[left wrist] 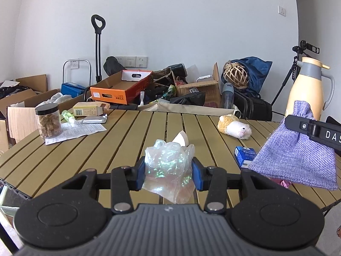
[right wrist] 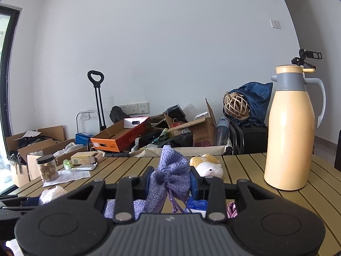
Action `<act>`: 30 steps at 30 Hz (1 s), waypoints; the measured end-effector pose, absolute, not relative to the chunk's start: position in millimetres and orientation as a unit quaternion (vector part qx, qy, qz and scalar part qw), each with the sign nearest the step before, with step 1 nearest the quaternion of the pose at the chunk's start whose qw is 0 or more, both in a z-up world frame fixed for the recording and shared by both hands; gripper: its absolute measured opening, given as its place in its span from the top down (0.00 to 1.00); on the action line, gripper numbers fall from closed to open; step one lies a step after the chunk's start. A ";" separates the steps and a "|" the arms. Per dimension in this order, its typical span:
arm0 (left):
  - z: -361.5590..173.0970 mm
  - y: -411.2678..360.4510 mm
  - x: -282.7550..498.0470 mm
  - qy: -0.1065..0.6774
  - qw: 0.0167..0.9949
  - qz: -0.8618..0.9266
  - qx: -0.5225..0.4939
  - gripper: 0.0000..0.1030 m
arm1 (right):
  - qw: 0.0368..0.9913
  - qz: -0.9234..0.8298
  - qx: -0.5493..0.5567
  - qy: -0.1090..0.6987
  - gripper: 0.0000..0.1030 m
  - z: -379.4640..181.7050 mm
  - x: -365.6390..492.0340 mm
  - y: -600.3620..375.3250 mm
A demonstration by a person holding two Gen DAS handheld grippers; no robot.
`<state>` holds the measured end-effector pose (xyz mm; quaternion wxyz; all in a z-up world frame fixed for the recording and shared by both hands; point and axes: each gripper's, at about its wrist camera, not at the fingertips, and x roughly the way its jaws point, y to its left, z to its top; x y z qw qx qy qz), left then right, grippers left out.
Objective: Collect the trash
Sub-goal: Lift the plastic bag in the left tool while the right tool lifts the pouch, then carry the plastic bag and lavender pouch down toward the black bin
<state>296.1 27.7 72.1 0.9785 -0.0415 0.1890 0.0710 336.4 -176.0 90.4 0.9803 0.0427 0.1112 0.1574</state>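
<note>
My left gripper is shut on a crumpled clear plastic wrapper and holds it above the slatted table. A white scrap lies on the table just beyond it. My right gripper is shut on the gathered neck of a purple woven drawstring bag, which hangs below it. The bag also shows in the left wrist view, hanging to the right of the wrapper. A small blue carton lies on the table beside the bag. The wrapper shows at the lower left of the right wrist view.
A plush toy lies on the table's far side. A yellow thermos jug stands at the right. A jar of snacks, a paper sheet, a foil pack and a small box sit at the left. Cluttered boxes lie behind.
</note>
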 end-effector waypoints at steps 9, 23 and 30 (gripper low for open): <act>89.4 22.9 244.5 0.174 0.981 0.076 -0.039 0.58 | 0.979 0.163 0.040 0.113 0.68 100.5 287.6 -178.7; 89.3 6.3 178.8 0.181 0.981 0.066 -0.025 0.58 | 0.973 0.173 0.027 0.147 0.68 86.7 217.1 -187.8; 71.4 -4.4 160.8 0.203 0.978 0.054 -0.012 0.58 | 0.966 0.180 0.028 0.182 0.68 60.8 192.6 -194.6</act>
